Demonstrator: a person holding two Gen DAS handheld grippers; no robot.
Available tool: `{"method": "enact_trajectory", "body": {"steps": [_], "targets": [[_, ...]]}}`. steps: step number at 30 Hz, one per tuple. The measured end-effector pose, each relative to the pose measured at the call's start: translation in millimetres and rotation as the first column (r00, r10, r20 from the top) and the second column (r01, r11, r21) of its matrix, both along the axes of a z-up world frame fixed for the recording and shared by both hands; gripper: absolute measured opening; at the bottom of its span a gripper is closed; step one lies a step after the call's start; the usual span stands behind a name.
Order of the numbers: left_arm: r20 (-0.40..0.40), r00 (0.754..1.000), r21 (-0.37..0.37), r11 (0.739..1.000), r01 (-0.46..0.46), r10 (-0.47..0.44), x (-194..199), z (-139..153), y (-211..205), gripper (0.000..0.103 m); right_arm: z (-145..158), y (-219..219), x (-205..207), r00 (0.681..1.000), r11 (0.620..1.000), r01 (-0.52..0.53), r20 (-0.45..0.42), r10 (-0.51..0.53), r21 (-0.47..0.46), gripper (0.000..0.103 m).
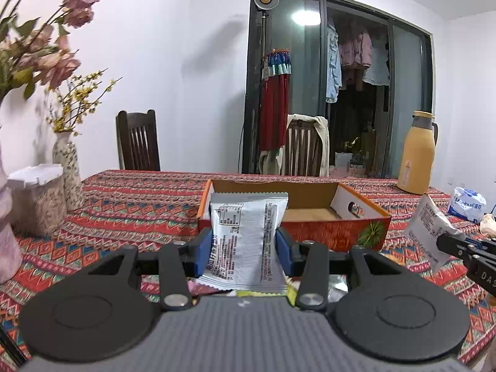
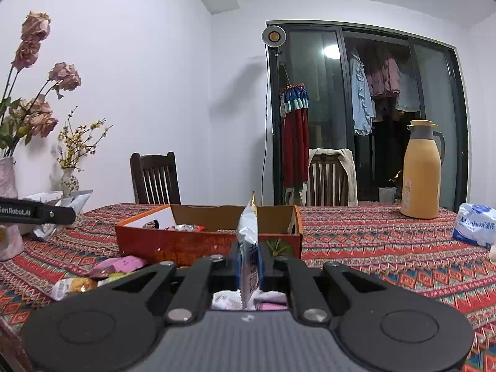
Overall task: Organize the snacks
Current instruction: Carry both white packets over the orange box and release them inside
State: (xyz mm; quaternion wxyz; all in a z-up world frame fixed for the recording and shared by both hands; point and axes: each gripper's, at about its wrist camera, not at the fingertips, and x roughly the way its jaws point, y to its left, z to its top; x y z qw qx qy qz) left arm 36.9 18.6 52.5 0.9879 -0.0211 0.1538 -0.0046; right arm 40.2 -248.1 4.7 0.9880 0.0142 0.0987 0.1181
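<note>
My left gripper (image 1: 244, 241) is shut on a white snack packet (image 1: 248, 232), held flat-on in front of the orange cardboard box (image 1: 310, 235). My right gripper (image 2: 249, 263) is shut on another white snack packet (image 2: 249, 248), held edge-on just before the same box (image 2: 192, 245). The right gripper and its packet (image 1: 431, 226) show at the right edge of the left wrist view. The left gripper and its packet (image 2: 74, 201) show at the left of the right wrist view. A wrapped snack (image 2: 186, 228) lies inside the box. Pink and yellow snacks (image 2: 119, 265) lie on the table by the box.
A patterned tablecloth (image 2: 387, 248) covers the table. A yellow thermos (image 2: 421, 170) and a tissue pack (image 2: 476, 226) stand at the right. Vases with flowers (image 1: 66, 173) and a white container (image 1: 38, 198) stand at the left. Two chairs (image 2: 156, 178) are behind the table.
</note>
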Motion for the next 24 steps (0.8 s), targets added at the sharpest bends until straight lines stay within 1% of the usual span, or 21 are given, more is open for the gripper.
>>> {"method": "enact_trajectory", "body": {"steps": [3, 7, 11, 16, 19, 21, 24], "targets": [[-0.031, 0.999, -0.038, 0.999, 0.033, -0.034, 15, 6, -1, 0.044, 6, -1, 16, 1.000, 1.000, -0.005, 0.006, 0.005, 0.005, 0.010], [-0.008, 0.999, -0.008, 0.999, 0.032, -0.032, 34, 13, -11, 0.044, 17, 2, 37, 0.999, 1.000, -0.025, 0.029, 0.025, 0.003, 0.010], [-0.015, 1.000, -0.001, 1.000, 0.026, -0.026, 60, 21, -17, 0.044, 29, 6, 65, 0.998, 0.999, -0.049, 0.039, 0.049, 0.003, 0.010], [0.003, 1.000, 0.042, 0.999, -0.001, 0.000, 94, 34, -26, 0.044, 48, 14, 112, 0.996, 0.997, -0.077, 0.038, 0.076, 0.011, 0.010], [0.003, 0.999, 0.065, 0.997, -0.033, 0.033, 125, 38, -28, 0.044, 56, 20, 144, 0.996, 0.997, -0.081, 0.032, 0.081, -0.007, 0.010], [-0.002, 0.999, 0.075, 0.996, -0.050, 0.050, 144, 37, -29, 0.044, 58, 24, 165, 0.997, 0.997, -0.079, 0.023, 0.079, -0.017, 0.010], [-0.028, 0.997, 0.078, 0.994, -0.073, 0.076, 176, 29, -30, 0.044, 52, 26, 196, 0.997, 0.997, -0.076, -0.006, 0.076, 0.006, 0.010]]}}
